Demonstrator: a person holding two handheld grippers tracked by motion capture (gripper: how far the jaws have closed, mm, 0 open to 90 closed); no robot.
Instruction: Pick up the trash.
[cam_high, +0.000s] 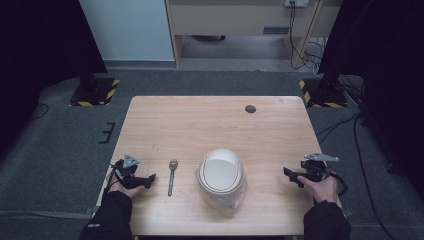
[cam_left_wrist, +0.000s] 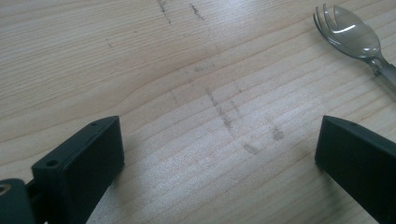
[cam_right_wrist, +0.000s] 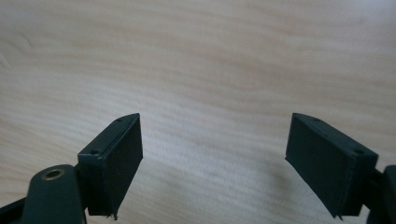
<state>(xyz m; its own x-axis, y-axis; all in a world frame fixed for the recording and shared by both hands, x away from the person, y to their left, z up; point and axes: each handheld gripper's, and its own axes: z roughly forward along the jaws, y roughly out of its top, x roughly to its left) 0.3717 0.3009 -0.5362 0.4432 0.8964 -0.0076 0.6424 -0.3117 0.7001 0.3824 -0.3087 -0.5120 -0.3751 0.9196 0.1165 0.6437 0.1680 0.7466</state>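
Note:
A white bowl lies upside down inside a clear plastic wrap near the table's front middle. To its left a metal spork lies lengthwise; its pronged head appears at the upper right of the left gripper view. My left gripper rests at the front left, a short way left of the spork, jaws wide apart over bare wood. My right gripper sits at the front right, right of the bowl, open with nothing between its jaws.
The wooden table has a small dark round cap near its far edge. Grey carpet surrounds it, with black stands on striped bases at both far corners and cables trailing on the right.

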